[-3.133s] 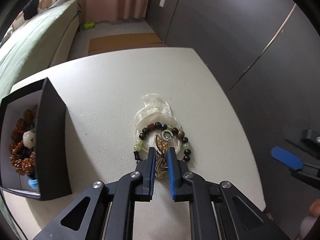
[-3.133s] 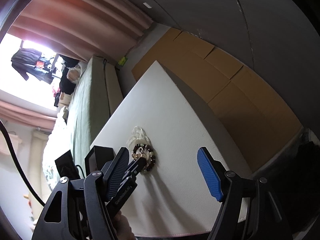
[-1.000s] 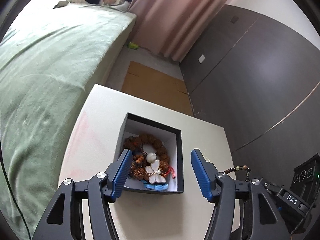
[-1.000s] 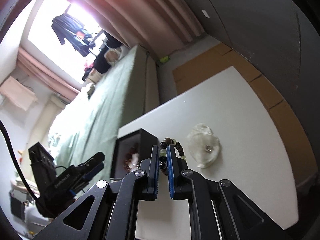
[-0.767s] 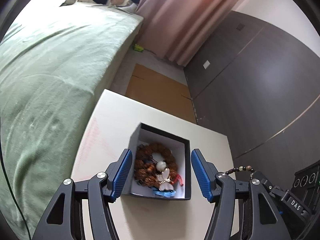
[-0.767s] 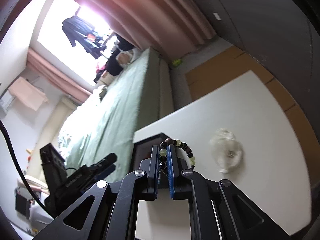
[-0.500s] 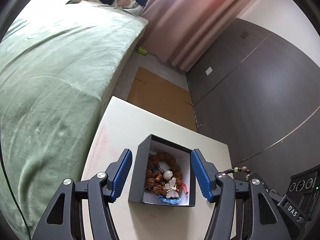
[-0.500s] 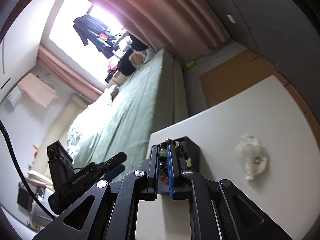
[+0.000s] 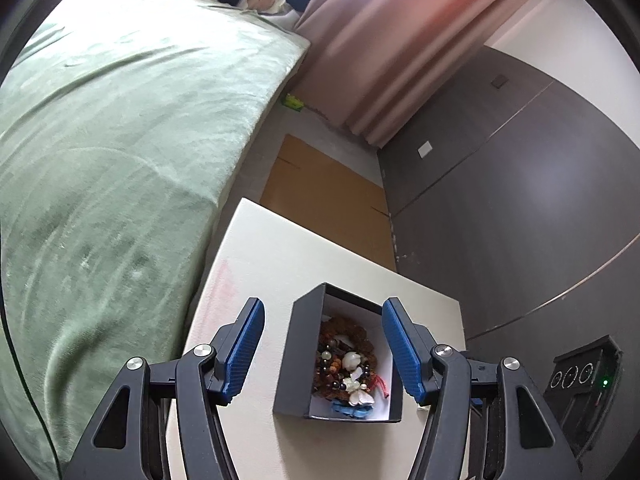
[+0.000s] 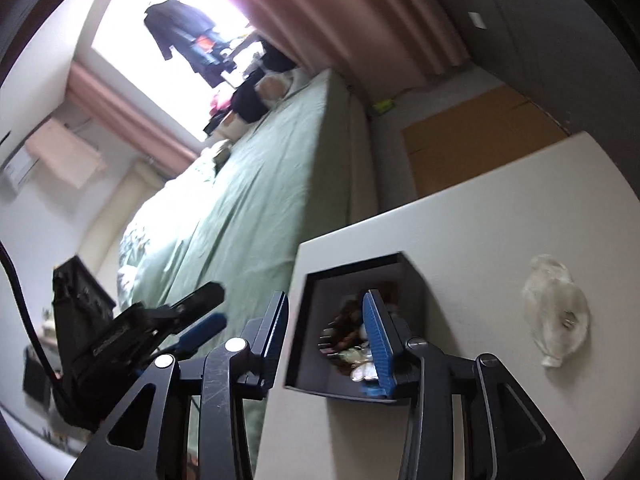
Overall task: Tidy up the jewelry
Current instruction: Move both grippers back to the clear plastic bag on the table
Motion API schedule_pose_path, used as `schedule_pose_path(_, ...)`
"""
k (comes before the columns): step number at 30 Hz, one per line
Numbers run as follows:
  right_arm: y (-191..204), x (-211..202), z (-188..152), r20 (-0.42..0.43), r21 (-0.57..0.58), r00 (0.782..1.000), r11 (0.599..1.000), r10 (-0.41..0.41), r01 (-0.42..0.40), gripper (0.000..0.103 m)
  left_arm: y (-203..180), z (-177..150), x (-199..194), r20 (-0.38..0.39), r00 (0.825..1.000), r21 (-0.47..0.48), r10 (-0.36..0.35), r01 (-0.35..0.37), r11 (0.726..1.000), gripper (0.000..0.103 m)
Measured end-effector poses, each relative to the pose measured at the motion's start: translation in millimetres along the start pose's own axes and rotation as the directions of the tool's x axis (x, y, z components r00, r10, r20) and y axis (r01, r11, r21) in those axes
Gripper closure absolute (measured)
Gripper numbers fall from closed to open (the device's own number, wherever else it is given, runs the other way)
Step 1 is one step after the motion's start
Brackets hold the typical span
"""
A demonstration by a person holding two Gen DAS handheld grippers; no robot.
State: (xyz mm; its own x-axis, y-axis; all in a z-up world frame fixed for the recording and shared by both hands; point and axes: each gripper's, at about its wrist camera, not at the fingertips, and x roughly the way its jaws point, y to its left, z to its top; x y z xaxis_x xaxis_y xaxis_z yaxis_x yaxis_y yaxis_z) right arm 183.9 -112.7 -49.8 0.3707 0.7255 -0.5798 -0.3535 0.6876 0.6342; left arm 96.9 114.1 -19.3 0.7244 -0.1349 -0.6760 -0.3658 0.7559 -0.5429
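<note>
Right gripper (image 10: 326, 330) jaws opening above the black box (image 9: 298, 364) of beaded jewelry (image 9: 346, 362), nothing between them; left gripper (image 9: 323, 350) stands apart, empty, framing that box.

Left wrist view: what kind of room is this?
Most likely a bedroom: a bed with a green blanket, pink curtains, dark wardrobe doors, and a white table beside the bed.

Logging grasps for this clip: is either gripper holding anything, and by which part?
Nothing is held. The right gripper is opening with nothing between its pads, above the black box. The left gripper is open and empty.
</note>
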Motion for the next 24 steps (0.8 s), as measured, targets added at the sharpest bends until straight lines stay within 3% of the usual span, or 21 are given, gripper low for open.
schedule_pose_path(3,-10.3,-12.9,2.3,0.007,0.023,1.000,0.999,-0.031,0.030,0.061,-9.6,-4.3,1.4,-0.003,1.000,0.024,0.000,0.000,1.000,0.041)
schedule_pose_path(7,-22.9,-34.8,3.0,0.040,0.043,0.996,0.996,-0.084,0.082,0.044,-26.9,-13.4,7.1,-0.024,1.000,0.058,-0.012,0.013,0.998,0.041)
schedule_pose_path(15,-53.3,-75.2,6.9,0.079,0.117,0.984,0.982,-0.158,0.148,0.041,-63.1,-36.1,19.9,-0.061,0.998,0.139,-0.023,0.031,0.990,0.041)
schedule_pose_path(19,-65.8,-93.9,10.0,0.098,0.142,0.976,0.974,-0.193,0.178,0.024,-80.7,-49.7,25.7,-0.073,0.997,0.186,-0.008,0.021,0.982,0.030)
schedule_pose_path(24,-87.6,-114.2,15.1,0.106,0.188,0.965,0.958,-0.241,0.218,0.021,-101.3,-64.4,37.0,-0.097,0.995,0.227,-0.002,0.024,0.974,0.025)
